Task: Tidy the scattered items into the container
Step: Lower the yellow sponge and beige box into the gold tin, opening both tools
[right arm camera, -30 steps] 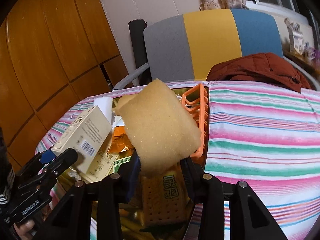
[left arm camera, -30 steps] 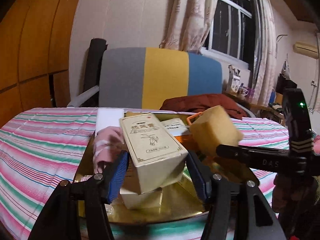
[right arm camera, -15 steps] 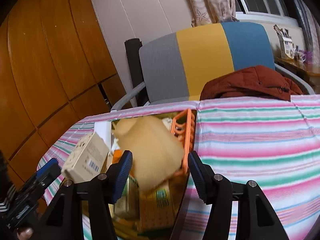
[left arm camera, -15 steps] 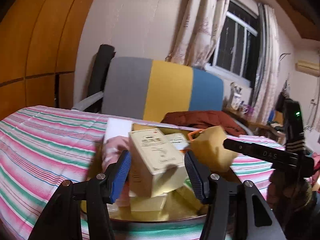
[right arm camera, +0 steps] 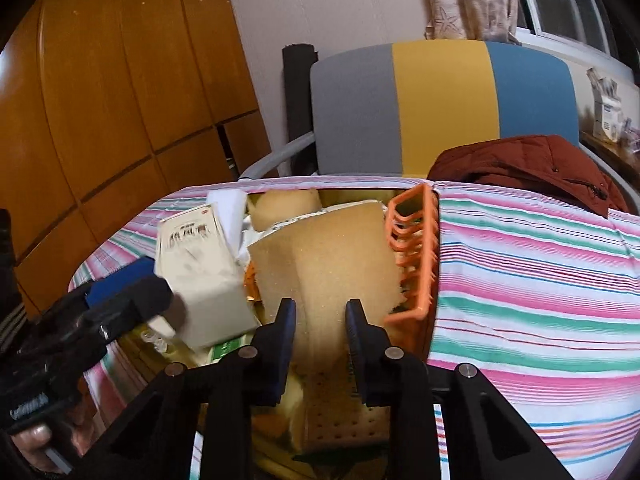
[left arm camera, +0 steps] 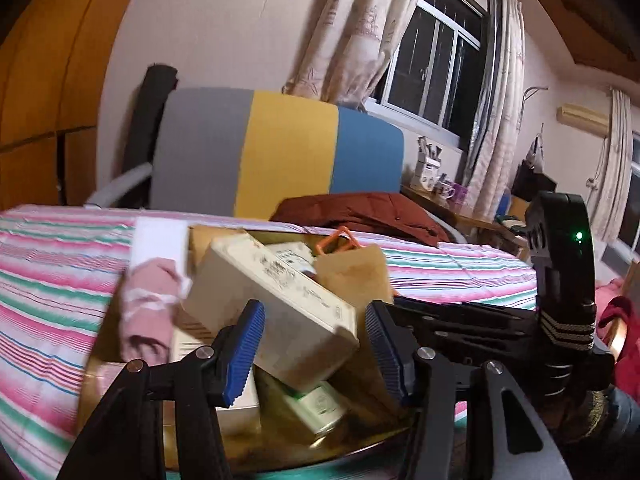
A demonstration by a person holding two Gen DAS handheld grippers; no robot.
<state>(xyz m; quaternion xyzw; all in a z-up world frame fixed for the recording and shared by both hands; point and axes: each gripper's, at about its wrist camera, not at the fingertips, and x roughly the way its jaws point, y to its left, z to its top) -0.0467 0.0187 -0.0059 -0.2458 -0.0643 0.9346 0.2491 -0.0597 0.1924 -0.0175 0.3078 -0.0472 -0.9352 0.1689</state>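
The left gripper [left arm camera: 314,344] stands released around a cream carton [left arm camera: 276,308] tilted on the gold tray's [left arm camera: 352,446] pile. The right gripper [right arm camera: 320,330] pinches the tan sponge [right arm camera: 328,256] above it; best lowered fully beside the orange rack [right arm camera: 416,256] before letting go.

A porous, rough tan foam sponge [right arm camera: 332,264]; a matt cream cardboard box [left arm camera: 276,304]; a glossy orange plastic rack [right arm camera: 416,256]; a shiny golden metal tray [left arm camera: 280,452]; striped cloth covering the worktop [right arm camera: 532,280].
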